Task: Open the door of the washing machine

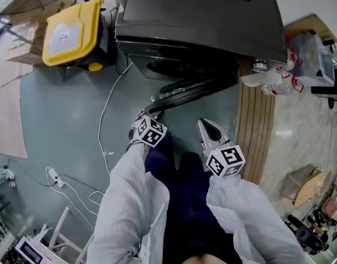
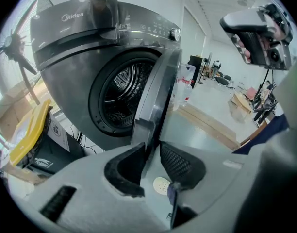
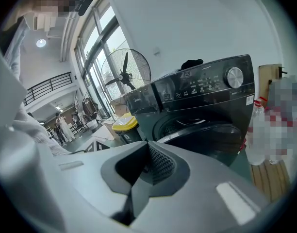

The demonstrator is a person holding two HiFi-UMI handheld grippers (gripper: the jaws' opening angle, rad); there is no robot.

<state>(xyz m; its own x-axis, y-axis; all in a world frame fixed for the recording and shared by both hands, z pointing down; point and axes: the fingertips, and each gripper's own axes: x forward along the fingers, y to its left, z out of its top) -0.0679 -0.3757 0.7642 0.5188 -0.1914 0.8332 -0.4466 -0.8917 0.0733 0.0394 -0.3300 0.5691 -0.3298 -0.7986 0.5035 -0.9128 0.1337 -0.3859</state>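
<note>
Grey-green floor spreads below the person, with a white cable trailing across it, a yellow-lidded bin off to the left and wooden boards along the right. At the top of the head view stands the dark washing machine. Its door is already swung partway out from the front, so the drum shows behind it in the left gripper view.

The left gripper is at the door's free edge. Its own view shows that edge running down between the 2 jaws, which look clamped onto it from both sides. The right gripper hangs just to the right of the door and apart from it, with its jaws pressed together on nothing.

The door looks stiff and fairly heavy, a thick rim that should swing as 1 rigid piece on its hinge and not flex. Its finish seems smooth and glossy, so a narrow pinch could slide along it. The outer edge farthest from the hinge, where the left gripper sits, is probably the best hold, since it gives the most leverage. The pull should follow the door's arc, not a straight line.
</note>
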